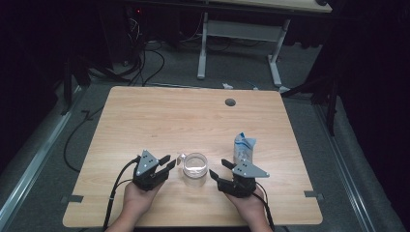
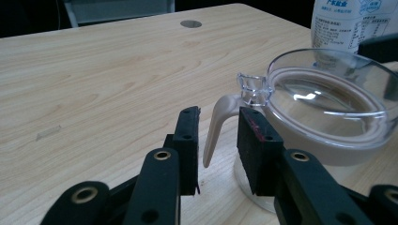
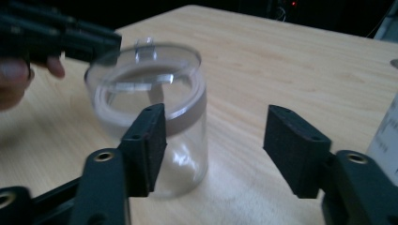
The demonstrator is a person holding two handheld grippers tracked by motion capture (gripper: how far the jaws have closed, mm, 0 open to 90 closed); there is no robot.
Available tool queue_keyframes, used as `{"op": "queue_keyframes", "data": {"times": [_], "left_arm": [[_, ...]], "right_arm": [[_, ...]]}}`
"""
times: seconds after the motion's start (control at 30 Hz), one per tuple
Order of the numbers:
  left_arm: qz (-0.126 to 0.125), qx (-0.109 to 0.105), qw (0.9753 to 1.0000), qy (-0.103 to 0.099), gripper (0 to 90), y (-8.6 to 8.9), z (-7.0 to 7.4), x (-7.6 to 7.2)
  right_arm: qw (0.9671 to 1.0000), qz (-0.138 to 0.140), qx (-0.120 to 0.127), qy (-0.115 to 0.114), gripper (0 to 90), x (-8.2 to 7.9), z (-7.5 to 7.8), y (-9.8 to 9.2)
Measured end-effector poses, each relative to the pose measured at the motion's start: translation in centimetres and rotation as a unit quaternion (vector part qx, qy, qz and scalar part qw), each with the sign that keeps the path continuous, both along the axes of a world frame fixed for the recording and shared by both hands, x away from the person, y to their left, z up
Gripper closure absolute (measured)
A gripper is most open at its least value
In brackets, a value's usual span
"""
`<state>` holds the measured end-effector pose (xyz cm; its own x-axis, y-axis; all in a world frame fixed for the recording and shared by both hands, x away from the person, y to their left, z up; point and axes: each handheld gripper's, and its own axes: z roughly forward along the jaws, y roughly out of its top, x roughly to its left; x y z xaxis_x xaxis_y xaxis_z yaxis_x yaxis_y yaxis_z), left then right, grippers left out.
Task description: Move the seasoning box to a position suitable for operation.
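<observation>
the main risk, as i judge it, is the clear glass jar with a beige band and transparent hinged lid (image 1: 195, 166) tipping or skidding. the left gripper (image 2: 216, 140) has its jaws narrowly parted around the beige latch handle (image 2: 215, 126) without clamping it, so a sideways tug there could drag the light jar across the wooden table (image 1: 159, 116) before anything steadies the body. the right gripper (image 3: 213, 145) has its jaws spread wide, the jar sitting off toward its left jaw at the left of that frame rather than between them; closing from there would likely shove the jar, not grip it. a knock could also push it into the white-and-blue printed pouch (image 1: 243, 148) standing just right of it.

the jar sits low in the centre of the high view, between the two grippers. it looks empty, cylindrical and see-through, its lid down and glinting, a small clear tab at the rim above the handle.
</observation>
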<state>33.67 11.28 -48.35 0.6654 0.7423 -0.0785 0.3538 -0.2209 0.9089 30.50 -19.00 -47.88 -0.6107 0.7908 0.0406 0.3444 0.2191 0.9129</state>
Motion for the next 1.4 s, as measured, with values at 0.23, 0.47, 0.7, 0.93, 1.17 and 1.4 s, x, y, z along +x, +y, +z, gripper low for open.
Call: {"op": "queue_keyframes", "data": {"times": [0.23, 0.47, 0.7, 0.93, 1.17, 1.4], "left_arm": [[-0.002, -0.001, 1.0000, -0.008, 76.4, -0.4, 0.4, -0.1], [-0.006, -0.016, 0.9998, -0.007, 76.3, -0.5, 1.5, 0.1], [-0.004, -0.007, 0.9999, -0.011, 75.7, -0.9, 2.2, 0.5], [-0.006, -0.014, 0.9998, -0.009, 76.8, -1.3, 2.6, 0.8], [-0.012, -0.004, 0.9998, -0.012, 80.3, -2.2, 2.5, 1.1], [-0.008, 0.004, 0.9998, -0.016, 85.7, -2.7, 2.5, 1.5]], "right_arm": [[0.9998, -0.014, -0.009, -0.014, 49.1, 0.1, -0.3, -0.1], [0.9994, -0.005, -0.031, -0.013, 55.1, -0.6, -1.4, 0.5], [0.9995, -0.014, -0.027, 0.004, 52.3, -0.4, -1.6, 0.3], [0.9991, -0.029, -0.031, -0.006, 58.2, -0.7, -1.7, 0.1], [0.9996, -0.022, -0.015, 0.008, 59.6, -0.4, -1.8, -0.3], [0.9997, -0.013, -0.022, -0.005, 62.0, -0.7, -1.8, -0.1]]}}
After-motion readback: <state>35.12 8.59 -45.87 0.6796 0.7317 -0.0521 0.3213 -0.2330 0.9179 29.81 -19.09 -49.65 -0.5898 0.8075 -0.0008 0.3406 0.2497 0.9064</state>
